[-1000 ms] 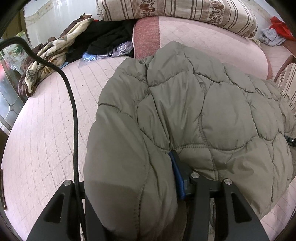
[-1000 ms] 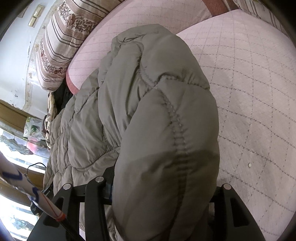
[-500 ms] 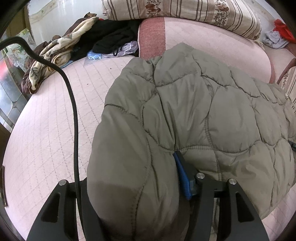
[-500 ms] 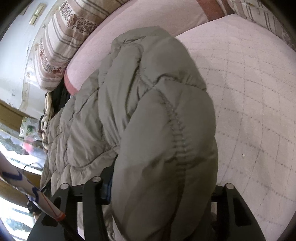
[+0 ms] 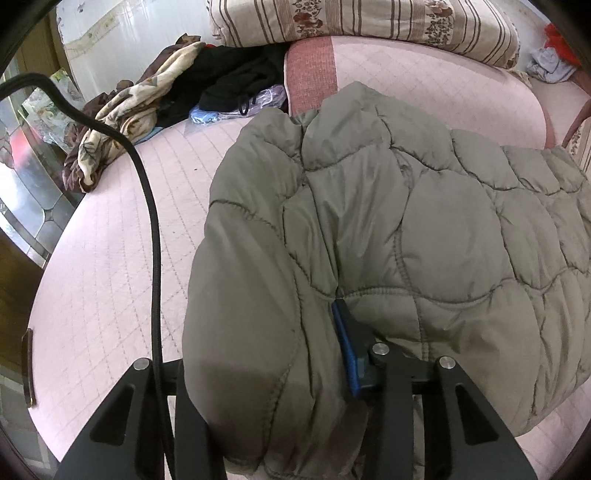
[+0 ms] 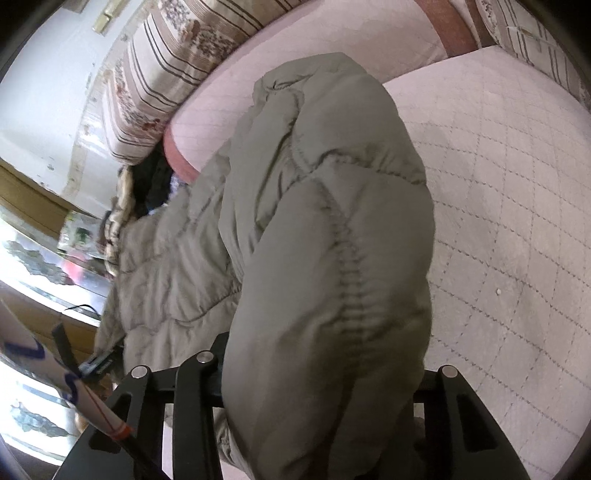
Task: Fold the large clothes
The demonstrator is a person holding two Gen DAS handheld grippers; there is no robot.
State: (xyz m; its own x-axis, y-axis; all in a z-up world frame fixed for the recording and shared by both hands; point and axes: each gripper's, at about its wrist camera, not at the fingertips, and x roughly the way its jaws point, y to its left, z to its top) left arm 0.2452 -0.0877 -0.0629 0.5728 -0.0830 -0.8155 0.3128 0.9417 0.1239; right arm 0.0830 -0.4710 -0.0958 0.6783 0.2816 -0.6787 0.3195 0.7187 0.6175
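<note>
jacket: one olive quilted puffer jacket, lying across the pink quilted bed cover; fills center to 3 o'clock in the left wrist view, center to 8 o'clock in the right wrist view
left gripper: pinching a thick bunched fold of the jacket near 6 o'clock; jaws have just been closing on it, fabric bulging up between the two fingers; blue pad of one finger pressed into the padding
right gripper: pinching another padded fold at 6 o'clock; jaws have just been closing, fabric packed between them and hiding the fingertips
cable: one black cable, running from 9 o'clock down to 7 o'clock, left wrist view
bedding: one striped floral folded quilt at 12 o'clock, resting on one pink bolster
clutter: one pile of clothes at 10–11 o'clock, black, leaf-print and blue pieces; count unclear. Second small heap, red and grey, at 2 o'clock
sleeve: one white sleeve with blue marks at 8 o'clock, right wrist view
</note>
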